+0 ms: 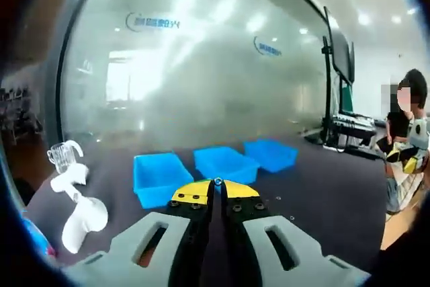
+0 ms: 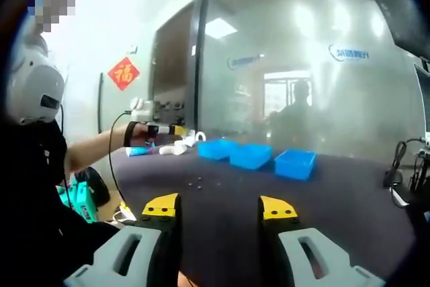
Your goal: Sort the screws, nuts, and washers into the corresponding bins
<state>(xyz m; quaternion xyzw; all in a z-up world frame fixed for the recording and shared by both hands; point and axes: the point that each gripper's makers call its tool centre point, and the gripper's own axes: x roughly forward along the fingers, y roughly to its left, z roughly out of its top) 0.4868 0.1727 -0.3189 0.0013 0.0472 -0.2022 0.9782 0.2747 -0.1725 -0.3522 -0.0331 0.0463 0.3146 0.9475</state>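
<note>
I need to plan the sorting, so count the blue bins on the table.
3, in a row on the dark table: left bin, middle bin, right bin. None looks hidden. The left gripper is shut just in front of them.

Small dark parts (image 2: pixel 196 182) on the table (image 2: pixel 336 199) are too tiny to identify.

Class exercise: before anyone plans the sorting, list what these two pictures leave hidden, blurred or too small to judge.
- Bin contents: the three blue bins show walls only in both views; low camera angle hides their floors.
- Small parts on the dark table: specks in the right gripper view, too small to tell screws, nuts or washers apart.
- Left gripper: jaws together; anything between them cannot be seen.
- Right gripper: open.
</note>
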